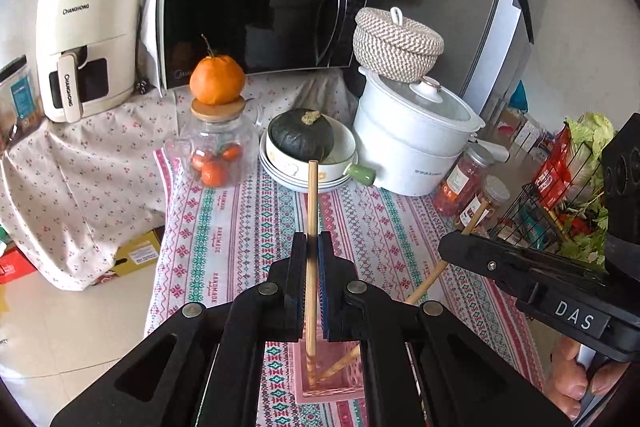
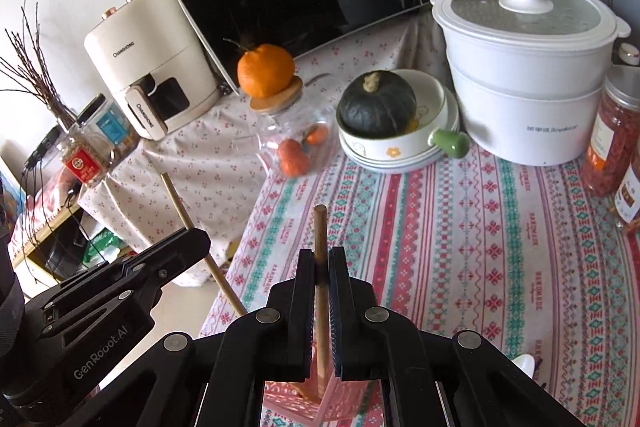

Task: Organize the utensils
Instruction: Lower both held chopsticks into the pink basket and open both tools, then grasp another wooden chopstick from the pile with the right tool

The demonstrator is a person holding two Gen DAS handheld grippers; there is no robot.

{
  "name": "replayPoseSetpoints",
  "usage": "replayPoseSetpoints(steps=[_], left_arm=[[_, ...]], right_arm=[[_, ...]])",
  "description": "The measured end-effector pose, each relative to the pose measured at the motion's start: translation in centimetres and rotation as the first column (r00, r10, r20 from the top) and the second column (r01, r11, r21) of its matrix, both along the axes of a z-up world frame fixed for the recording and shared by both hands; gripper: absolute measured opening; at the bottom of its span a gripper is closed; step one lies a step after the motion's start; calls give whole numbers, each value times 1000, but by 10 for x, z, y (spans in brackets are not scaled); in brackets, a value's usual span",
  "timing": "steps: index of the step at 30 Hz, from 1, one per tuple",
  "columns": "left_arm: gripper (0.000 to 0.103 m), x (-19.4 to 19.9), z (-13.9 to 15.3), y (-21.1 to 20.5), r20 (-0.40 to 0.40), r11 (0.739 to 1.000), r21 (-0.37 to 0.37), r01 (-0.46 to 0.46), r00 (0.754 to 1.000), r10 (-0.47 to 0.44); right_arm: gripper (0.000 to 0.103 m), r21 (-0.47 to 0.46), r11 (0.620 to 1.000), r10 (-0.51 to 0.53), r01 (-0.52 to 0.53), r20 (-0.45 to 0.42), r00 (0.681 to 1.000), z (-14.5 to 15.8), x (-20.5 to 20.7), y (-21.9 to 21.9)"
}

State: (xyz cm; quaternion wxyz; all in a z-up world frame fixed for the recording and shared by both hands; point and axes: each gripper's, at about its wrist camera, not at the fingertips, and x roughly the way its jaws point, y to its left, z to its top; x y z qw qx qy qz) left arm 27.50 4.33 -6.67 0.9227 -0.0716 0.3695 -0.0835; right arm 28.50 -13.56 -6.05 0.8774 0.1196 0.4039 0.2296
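- Black jaws of the left gripper are pressing together on a pale wooden chopstick, which is running nearly upright between the pads and sticking out past the tips.
- Its lower end is reaching down into a pink slotted holder sitting near the front edge of the table.
- Across in the right wrist view, the right gripper is likewise clamping a darker chopstick, its lower end dipping into the same pink holder.
- Both sticks are slanting toward each other inside the holder; I cannot tell whether they are touching.
- Open patterned tablecloth is stretching ahead of both grippers, leaving free room up to the crockery.
- Along the back are crowding a glass jar with an orange on its lid, a dark squash in a handled bowl, and a white steamer pot.
- On the right a wire basket of greens is hemming in that side; on the left the table is dropping off to the floor.
- A microwave and a cream appliance are standing behind, on a lower flowered cloth.
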Motion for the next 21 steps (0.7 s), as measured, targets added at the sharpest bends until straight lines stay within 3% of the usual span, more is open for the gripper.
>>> replayPoseSetpoints(steps=[6, 9, 13, 21], left_arm=[[6, 3, -4, 0, -7, 1000, -27, 0, 1000, 0], [10, 0, -2, -2, -4, 1000, -17, -2, 1000, 2], [54, -14, 6, -2, -3, 1000, -20, -9, 1000, 9], [75, -69, 12, -12, -47, 1000, 4, 17, 999, -17]], right_arm=[[12, 42, 999, -11, 11, -19, 1000, 1, 4, -6], [26, 67, 998, -14, 14, -10, 1000, 8, 0, -13], [38, 77, 996, -41, 40, 11, 999, 22, -13, -27], [56, 30, 992, -121, 121, -7, 993, 28, -59, -67]])
